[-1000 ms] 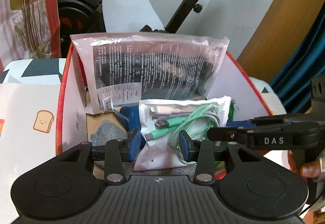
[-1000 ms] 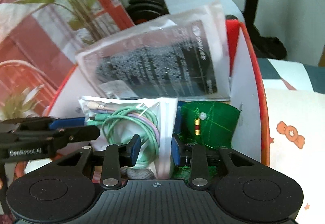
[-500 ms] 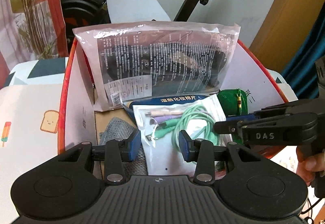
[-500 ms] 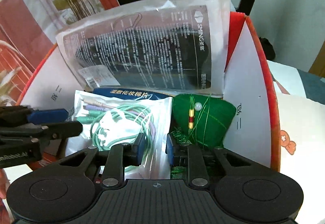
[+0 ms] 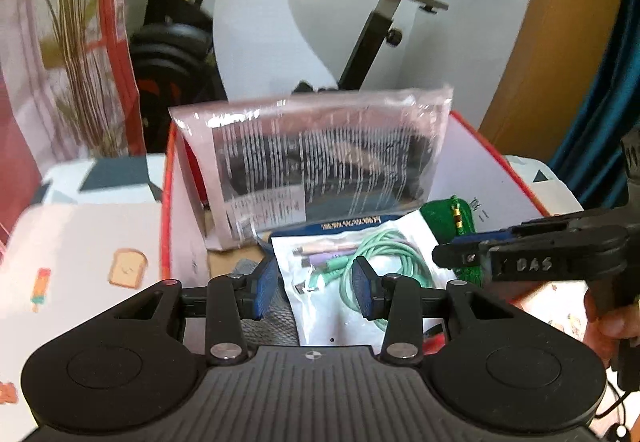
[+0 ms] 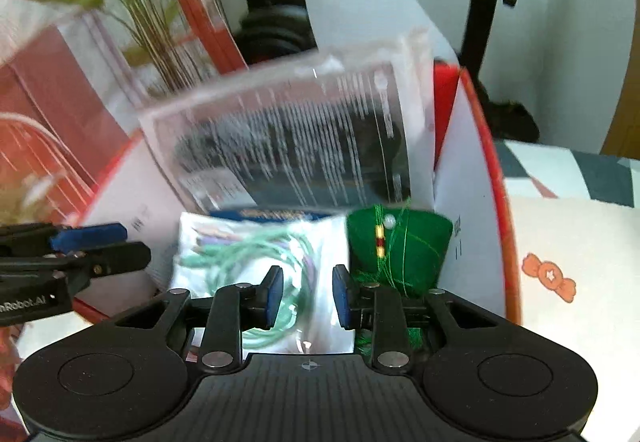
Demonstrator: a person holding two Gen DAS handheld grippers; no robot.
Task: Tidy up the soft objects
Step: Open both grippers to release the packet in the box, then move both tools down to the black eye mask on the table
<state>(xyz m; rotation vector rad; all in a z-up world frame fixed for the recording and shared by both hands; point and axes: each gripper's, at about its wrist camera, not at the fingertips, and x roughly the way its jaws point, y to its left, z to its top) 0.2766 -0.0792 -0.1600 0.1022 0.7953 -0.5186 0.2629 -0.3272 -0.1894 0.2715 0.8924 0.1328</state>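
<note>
Both grippers pulled back from red-rimmed box (image 5: 516, 177): left gripper (image 5: 316, 292) and right gripper (image 6: 307, 296) fingers apart, empty; cable pouch (image 5: 360, 262) released inside, placement likely done.

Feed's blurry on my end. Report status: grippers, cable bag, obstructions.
Left gripper open, right gripper open, both empty. Cable bag lies in the red box, beside the green pouch. Large clear packet leans behind.
</note>
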